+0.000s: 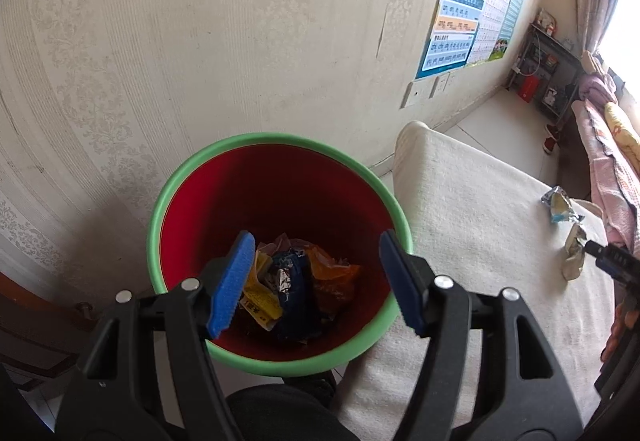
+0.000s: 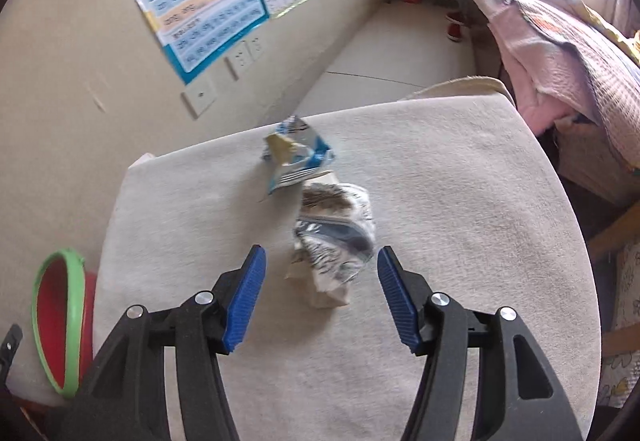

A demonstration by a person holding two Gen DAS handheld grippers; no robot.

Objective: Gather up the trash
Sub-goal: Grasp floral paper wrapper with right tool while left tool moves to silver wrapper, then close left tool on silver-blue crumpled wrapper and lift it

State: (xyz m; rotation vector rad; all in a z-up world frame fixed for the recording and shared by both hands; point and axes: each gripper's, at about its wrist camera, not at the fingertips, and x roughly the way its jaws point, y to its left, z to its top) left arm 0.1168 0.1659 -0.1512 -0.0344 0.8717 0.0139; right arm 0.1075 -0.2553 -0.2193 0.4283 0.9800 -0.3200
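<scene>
A red bin with a green rim (image 1: 256, 140) stands by the wall and holds several wrappers (image 1: 292, 281). My left gripper (image 1: 318, 283) is open and empty, right above the bin's mouth. My right gripper (image 2: 320, 295) is open and empty, just in front of a crumpled grey and white wrapper (image 2: 334, 237) on the white cloth-covered table (image 2: 440, 201). A blue and white wrapper (image 2: 296, 157) lies just beyond it. Both wrappers also show in the left wrist view, the blue one (image 1: 560, 207) and the grey one (image 1: 574, 253). The bin shows at the left of the right wrist view (image 2: 74, 281).
A wallpapered wall with a poster (image 1: 472, 13) and sockets (image 1: 416, 94) runs behind the bin. A bed with pink blankets (image 2: 560, 53) stands right of the table. A metal shelf (image 1: 548, 69) and a red shoe (image 1: 552, 143) are at the far end of the floor.
</scene>
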